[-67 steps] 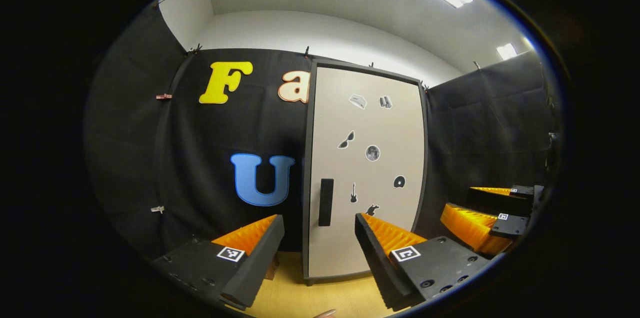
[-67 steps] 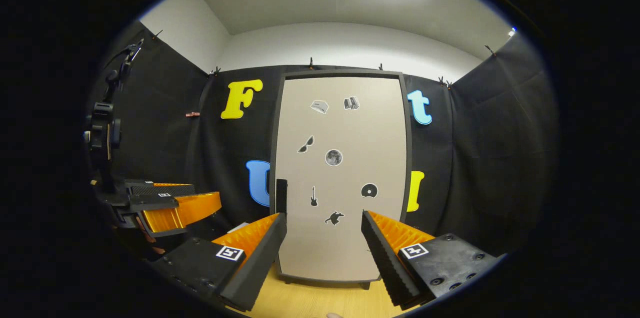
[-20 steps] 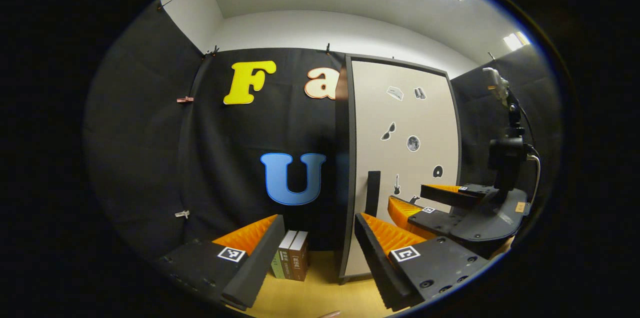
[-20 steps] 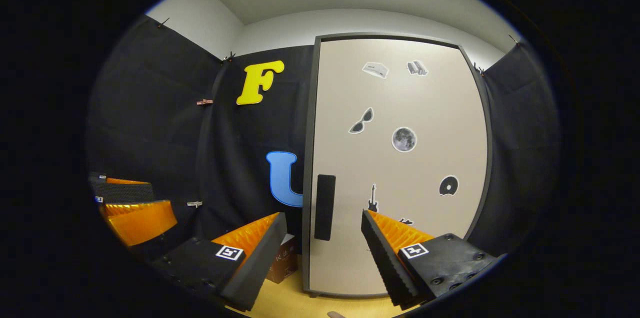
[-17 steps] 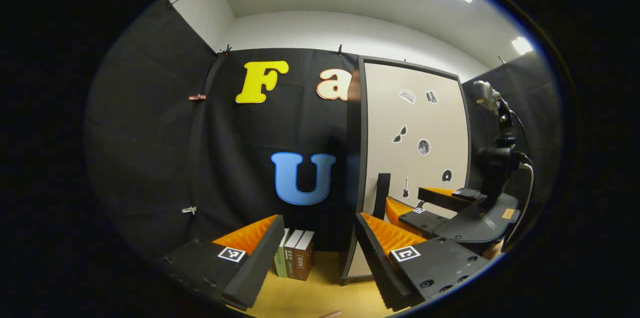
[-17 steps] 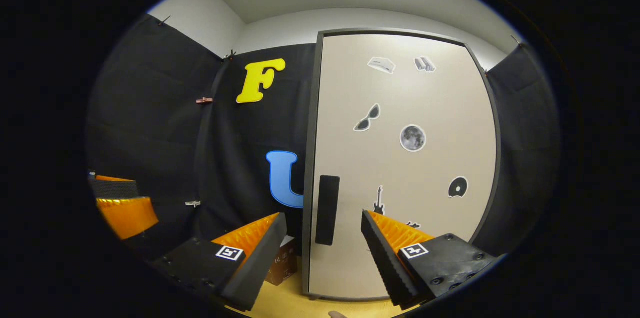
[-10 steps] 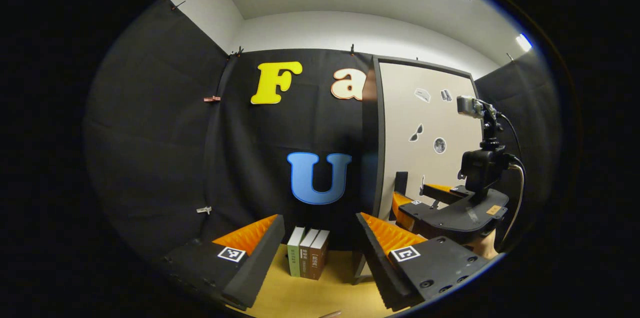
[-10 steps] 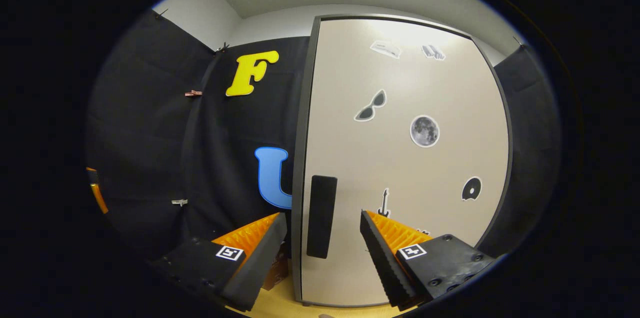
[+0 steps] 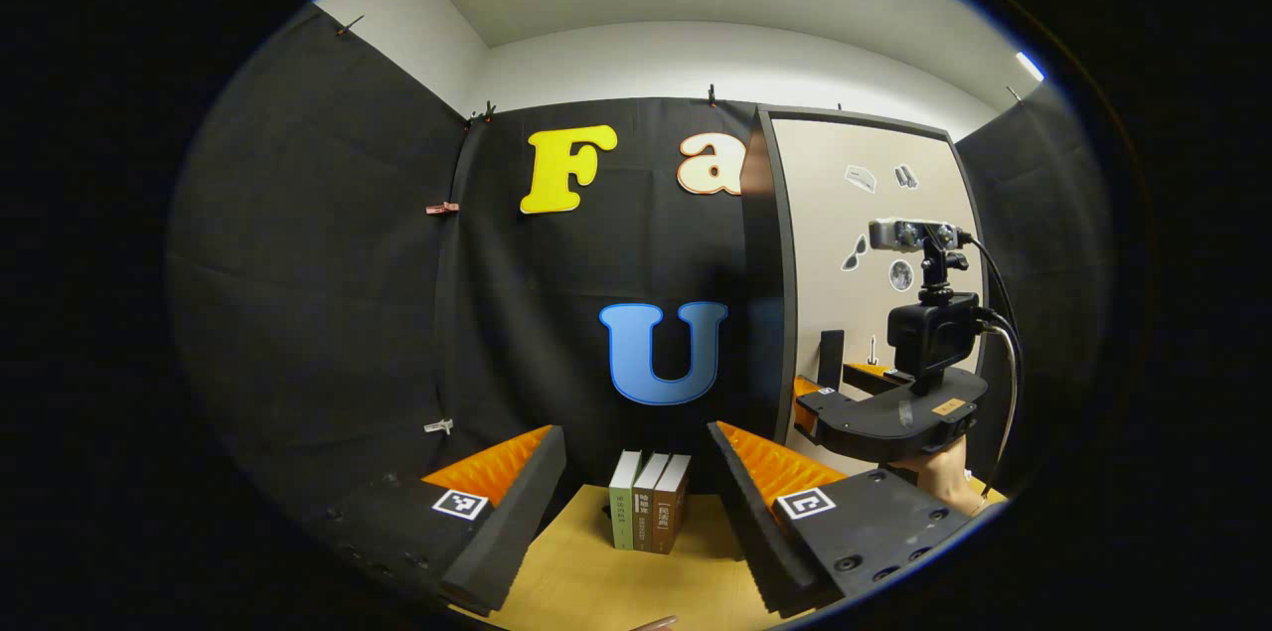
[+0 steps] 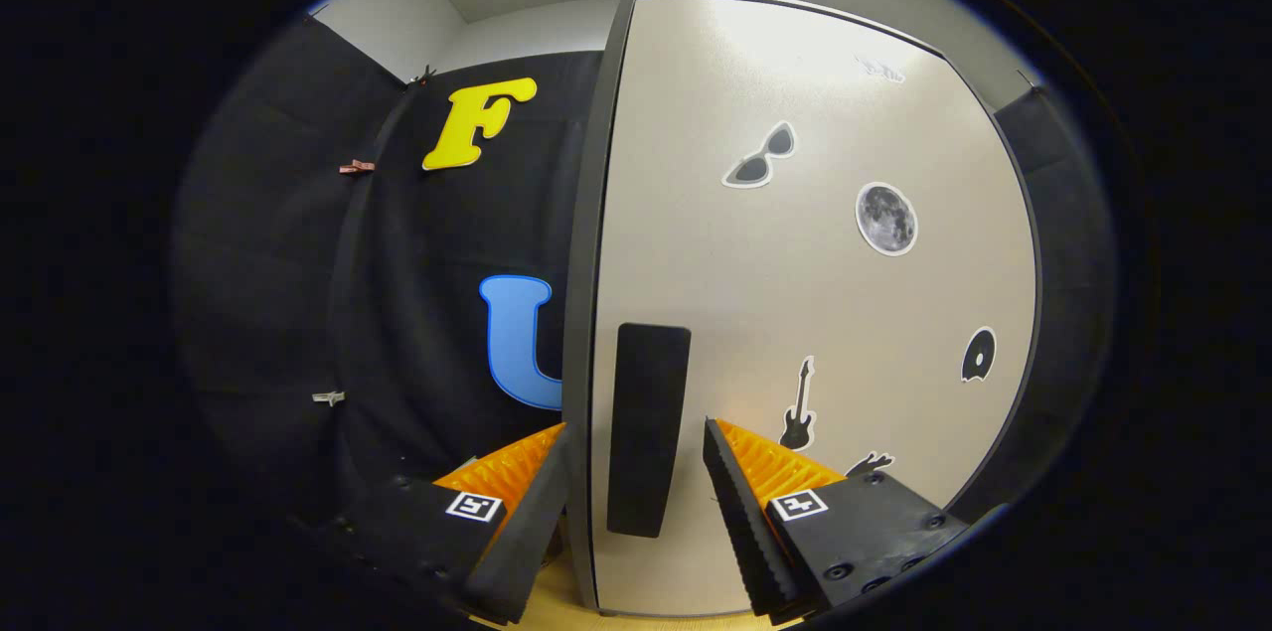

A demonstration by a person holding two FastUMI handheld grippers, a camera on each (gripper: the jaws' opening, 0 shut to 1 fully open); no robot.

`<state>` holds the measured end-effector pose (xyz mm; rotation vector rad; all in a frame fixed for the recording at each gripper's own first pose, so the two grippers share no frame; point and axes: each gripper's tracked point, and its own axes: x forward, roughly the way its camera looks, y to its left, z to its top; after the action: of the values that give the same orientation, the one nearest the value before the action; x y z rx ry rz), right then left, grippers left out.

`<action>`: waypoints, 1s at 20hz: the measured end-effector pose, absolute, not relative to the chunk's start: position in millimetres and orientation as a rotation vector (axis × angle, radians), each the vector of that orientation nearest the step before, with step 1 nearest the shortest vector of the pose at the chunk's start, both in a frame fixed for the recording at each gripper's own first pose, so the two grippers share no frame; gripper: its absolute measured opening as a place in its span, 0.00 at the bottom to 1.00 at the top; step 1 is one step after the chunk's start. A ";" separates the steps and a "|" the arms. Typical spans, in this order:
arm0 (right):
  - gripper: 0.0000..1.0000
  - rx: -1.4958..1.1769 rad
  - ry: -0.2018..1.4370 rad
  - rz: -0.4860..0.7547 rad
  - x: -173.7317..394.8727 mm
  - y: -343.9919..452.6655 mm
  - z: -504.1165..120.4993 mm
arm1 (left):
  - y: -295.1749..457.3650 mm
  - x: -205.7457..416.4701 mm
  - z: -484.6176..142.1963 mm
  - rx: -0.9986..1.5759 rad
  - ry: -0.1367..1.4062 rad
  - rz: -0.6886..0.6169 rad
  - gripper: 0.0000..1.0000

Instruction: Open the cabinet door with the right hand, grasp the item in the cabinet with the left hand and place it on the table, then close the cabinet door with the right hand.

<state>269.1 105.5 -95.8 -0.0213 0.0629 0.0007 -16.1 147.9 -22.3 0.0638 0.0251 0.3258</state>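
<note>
Right tool (image 10: 636,472) released, fingers straddling handle (image 10: 648,427) of cabinet door (image 10: 795,293), not yet pinching. Close squarely on handle, then pull along hinge arc. Left tool (image 9: 636,492) released, facing books (image 9: 651,514) upright on bench (image 9: 596,581); hold clear of door swing.

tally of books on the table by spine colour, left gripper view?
Green book: 1
White book: 1
Brown book: 1
Total: 3, standing upright side by side on the wooden table.
</note>
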 end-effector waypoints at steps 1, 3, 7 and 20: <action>0.82 -0.014 0.068 -0.011 270.7 105.2 -97.7 | 147.8 -15.8 -23.6 0.066 0.029 0.322 0.87; 0.70 -0.013 0.068 -0.035 275.1 100.1 -97.9 | 146.1 -14.8 -27.6 0.056 0.038 0.310 0.90; 0.32 -0.011 0.046 -0.039 275.4 103.4 -98.3 | 150.7 -17.1 -34.7 0.054 0.056 0.309 0.90; 0.14 0.005 0.092 0.060 227.1 103.5 -90.9 | 144.7 -23.7 -32.4 0.039 0.036 0.249 0.90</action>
<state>227.1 103.5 -90.9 0.0050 0.0916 0.0596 -23.7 144.7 -32.4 0.0392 0.0357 0.2490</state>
